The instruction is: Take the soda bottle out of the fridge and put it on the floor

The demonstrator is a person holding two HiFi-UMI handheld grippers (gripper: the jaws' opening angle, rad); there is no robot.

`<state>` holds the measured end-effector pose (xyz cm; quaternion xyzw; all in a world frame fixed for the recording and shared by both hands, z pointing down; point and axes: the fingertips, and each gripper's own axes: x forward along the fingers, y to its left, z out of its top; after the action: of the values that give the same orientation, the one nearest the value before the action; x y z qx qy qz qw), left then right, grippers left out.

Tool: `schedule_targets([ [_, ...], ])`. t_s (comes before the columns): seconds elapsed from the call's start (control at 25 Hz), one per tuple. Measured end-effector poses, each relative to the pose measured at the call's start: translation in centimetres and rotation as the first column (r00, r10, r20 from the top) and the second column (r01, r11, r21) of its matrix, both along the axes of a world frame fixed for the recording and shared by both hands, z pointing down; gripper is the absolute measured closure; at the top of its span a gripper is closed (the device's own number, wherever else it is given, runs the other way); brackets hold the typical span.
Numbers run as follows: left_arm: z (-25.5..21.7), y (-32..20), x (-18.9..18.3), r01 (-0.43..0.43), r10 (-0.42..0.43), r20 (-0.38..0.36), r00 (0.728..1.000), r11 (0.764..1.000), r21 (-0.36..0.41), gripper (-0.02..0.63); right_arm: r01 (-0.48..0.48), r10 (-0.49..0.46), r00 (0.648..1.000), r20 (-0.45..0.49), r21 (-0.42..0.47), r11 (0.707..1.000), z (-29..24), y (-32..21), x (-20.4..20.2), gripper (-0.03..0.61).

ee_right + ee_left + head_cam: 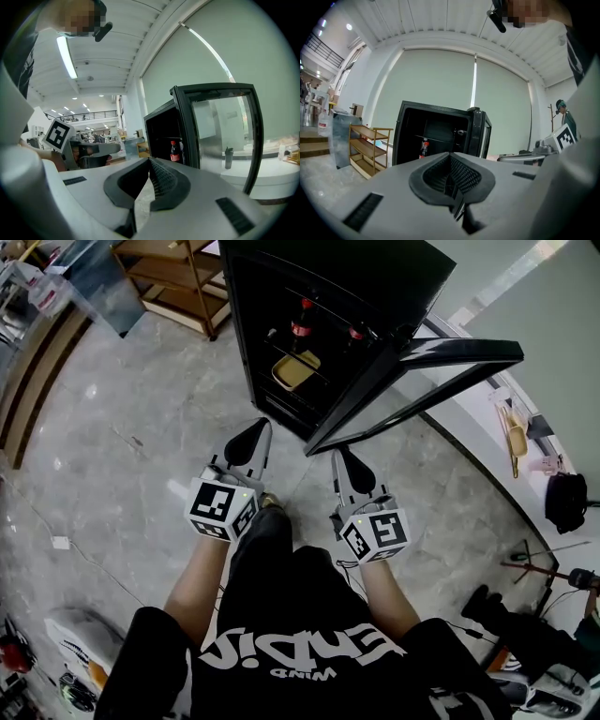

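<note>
A black fridge (375, 273) stands on the grey floor ahead with its glass door (450, 357) swung open to the right. On a shelf inside stands a soda bottle (301, 326) with a red cap and label, also seen in the left gripper view (424, 146) and the right gripper view (175, 151). My left gripper (255, 432) and right gripper (341, 458) hang side by side in front of the fridge, well short of it, both pointing at the opening. Each gripper's jaws are shut with nothing between them (451, 180) (149, 163).
A yellow tray (293, 369) lies on a lower fridge shelf and a second red-capped bottle (356, 332) stands near the hinge side. A wooden shelf unit (178, 287) is left of the fridge. A white counter (487, 442) runs along the right behind the door.
</note>
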<state>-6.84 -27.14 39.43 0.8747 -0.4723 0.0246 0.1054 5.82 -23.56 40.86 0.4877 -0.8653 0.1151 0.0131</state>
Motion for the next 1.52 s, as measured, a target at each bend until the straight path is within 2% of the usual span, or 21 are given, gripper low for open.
schedule_targets([
  [0.32, 2.5, -1.4, 0.2, 0.016, -0.016, 0.016, 1.0, 1.0, 0.015, 0.604, -0.001, 0.001, 1.0, 0.003, -0.009, 1.0, 2.7, -0.5, 0.2, 0.554],
  [0.52, 2.3, -3.2, 0.9, 0.017, -0.017, -0.005, 1.0, 0.998, 0.059, 0.391, 0.012, -0.012, 1.0, 0.004, -0.01, 1.0, 2.7, -1.2, 0.0, 0.554],
  [0.6, 2.5, -4.1, 0.8, 0.032, -0.031, -0.025, 0.999, 0.997, 0.066, 0.243, 0.01, -0.01, 1.0, 0.003, -0.009, 1.0, 2.7, -1.4, 0.0, 0.554],
  [0.64, 2.8, -4.5, 0.9, 0.035, -0.033, -0.032, 0.999, 0.998, 0.057, 0.207, 0.009, -0.009, 1.0, 0.002, -0.011, 1.0, 2.8, -1.5, 0.1, 0.554],
  [0.88, 5.0, -7.9, 1.3, 0.028, -0.027, -0.012, 1.0, 0.999, 0.029, 0.198, -0.014, 0.014, 1.0, 0.005, -0.029, 0.999, 3.3, -1.9, 0.4, 0.554],
  [1.52, 12.7, -22.6, 3.9, 0.027, -0.028, 0.087, 0.996, 1.0, 0.005, 0.198, -0.06, 0.059, 0.998, -0.012, -0.081, 0.995, 4.8, -3.2, 1.2, 0.554],
])
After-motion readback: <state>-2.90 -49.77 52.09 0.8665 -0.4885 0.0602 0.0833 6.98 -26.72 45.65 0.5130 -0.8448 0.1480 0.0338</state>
